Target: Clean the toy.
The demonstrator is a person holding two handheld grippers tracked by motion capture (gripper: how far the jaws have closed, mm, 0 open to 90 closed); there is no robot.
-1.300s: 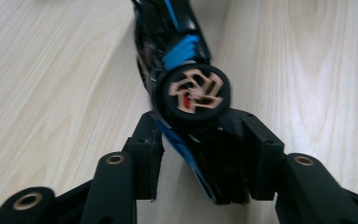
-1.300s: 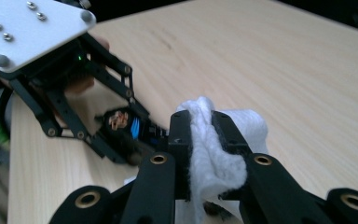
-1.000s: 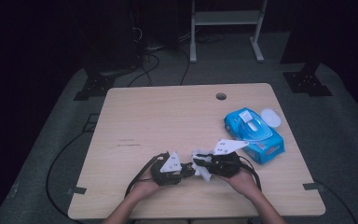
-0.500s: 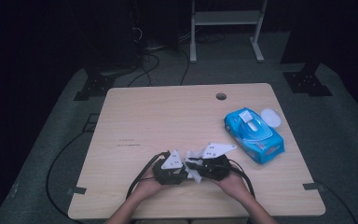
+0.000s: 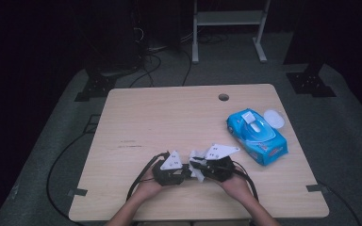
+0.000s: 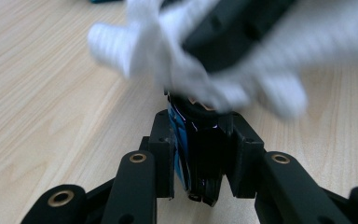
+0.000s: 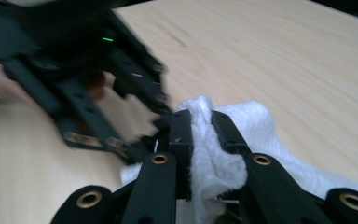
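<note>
- High view: working near the table's [image 5: 136, 117] front edge, bare wood stretching behind; blue wipes pack [image 5: 257, 136] well apart at right. Left gripper [image 5: 181, 173] and right gripper [image 5: 199, 168] pointing at each other, white wipe [image 5: 198, 173] between.
- Left gripper view: jaws clamped on a small dark object [image 6: 200, 154], blue along one side.
- Right gripper view: jaws pinched on the wipe [image 7: 214, 154].

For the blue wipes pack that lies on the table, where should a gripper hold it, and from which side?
Probably from above, with the jaws across the short width of the blue wipes pack, near its end closest to the person. It lies flat on the table, so its long sides are free, and its open white lid sticks out at the far end.
</note>
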